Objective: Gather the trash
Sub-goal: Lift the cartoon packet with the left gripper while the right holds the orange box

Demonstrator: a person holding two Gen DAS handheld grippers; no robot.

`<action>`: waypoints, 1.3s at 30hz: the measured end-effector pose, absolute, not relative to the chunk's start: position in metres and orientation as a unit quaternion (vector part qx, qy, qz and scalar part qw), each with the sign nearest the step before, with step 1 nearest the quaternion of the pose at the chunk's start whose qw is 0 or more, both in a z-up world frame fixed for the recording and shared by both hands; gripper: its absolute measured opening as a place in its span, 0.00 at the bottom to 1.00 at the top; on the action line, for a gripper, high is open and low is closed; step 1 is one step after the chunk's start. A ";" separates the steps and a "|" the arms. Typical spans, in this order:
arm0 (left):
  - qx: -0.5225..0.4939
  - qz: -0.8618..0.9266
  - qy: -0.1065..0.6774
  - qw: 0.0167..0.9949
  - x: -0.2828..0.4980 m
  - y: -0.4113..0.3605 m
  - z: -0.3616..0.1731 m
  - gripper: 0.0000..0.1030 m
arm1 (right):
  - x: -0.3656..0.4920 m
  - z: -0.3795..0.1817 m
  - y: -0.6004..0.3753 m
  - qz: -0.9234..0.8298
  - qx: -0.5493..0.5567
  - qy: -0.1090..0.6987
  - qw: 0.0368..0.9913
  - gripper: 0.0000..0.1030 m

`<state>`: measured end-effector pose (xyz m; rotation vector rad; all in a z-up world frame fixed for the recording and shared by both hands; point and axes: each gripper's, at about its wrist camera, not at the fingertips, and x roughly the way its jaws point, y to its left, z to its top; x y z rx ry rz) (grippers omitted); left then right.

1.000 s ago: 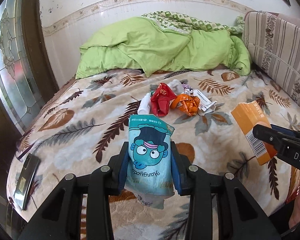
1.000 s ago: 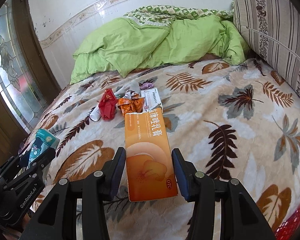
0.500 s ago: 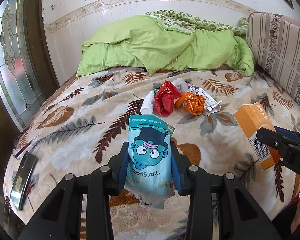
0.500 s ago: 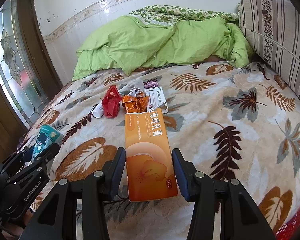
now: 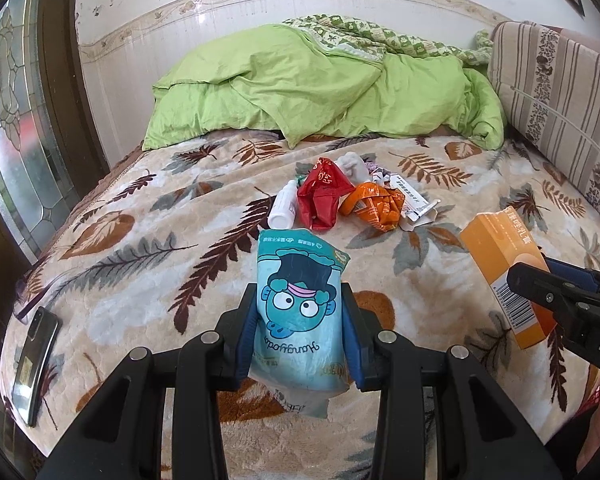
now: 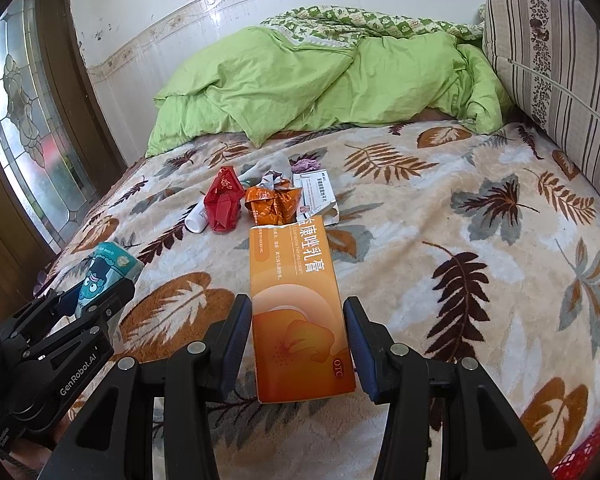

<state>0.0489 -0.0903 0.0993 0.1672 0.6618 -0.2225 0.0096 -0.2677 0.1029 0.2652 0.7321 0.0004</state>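
Two views: both hands loaded.
Left wrist view: left gripper (image 5: 300, 320) clamps a teal pouch (image 5: 300, 300), long axis pointing away; remaining trash pile (image 5: 340, 200) lies straight ahead on the bed (image 5: 140, 280), well apart.
Right wrist view: right gripper (image 6: 298, 340) clamps an orange box (image 6: 300, 312) lengthwise; the pile (image 6: 260, 200) sits just beyond its far end.
Pose: both tilt downward over the bed's near edge.
Bin: a red mesh edge (image 6: 588, 448) shows bottom right, likely the drop point.
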 end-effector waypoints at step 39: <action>0.053 -0.059 0.316 0.945 0.056 -0.063 0.104 0.35 | 0.009 0.104 -0.257 0.014 0.120 0.351 0.928 0.49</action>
